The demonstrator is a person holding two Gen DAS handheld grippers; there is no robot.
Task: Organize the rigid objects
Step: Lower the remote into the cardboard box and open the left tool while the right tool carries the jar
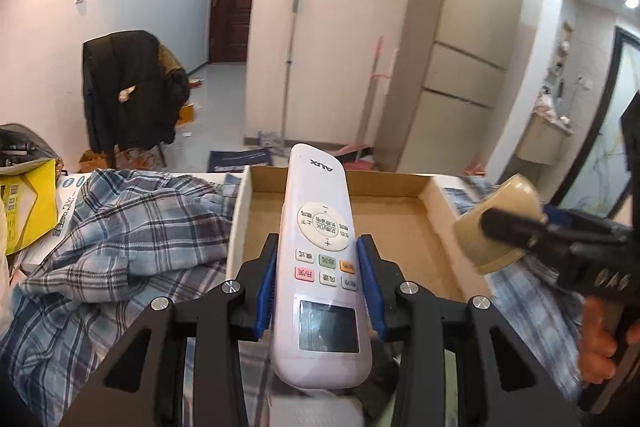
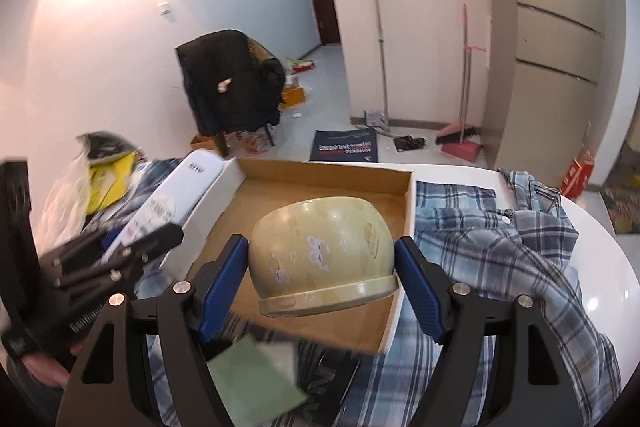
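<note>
A: Our left gripper [image 1: 318, 275] has its jaws clamped on the white remote [image 1: 318, 267], blue pads against both long sides. We read "AUX" at its far end, upside down to us, and small Chinese labels on its buttons. It hangs over the near edge of the cardboard box [image 1: 400, 227].

B: Our right gripper [image 2: 322, 267] has its jaws closed on the yellow-green bowl [image 2: 320, 247], tipped on its side with little flower prints, over the near part of the same box [image 2: 320, 175].

A: Only the left view shows a hand [image 1: 600, 339] on the other gripper's handle.

B: Only the right view shows the dark mat [image 2: 346, 147] with white lettering, too small to read, on the floor beyond the box, and the white counter [image 2: 592, 227] edge right of it. The plaid shirt [image 2: 500, 247] lies beside the box on both sides.
</note>
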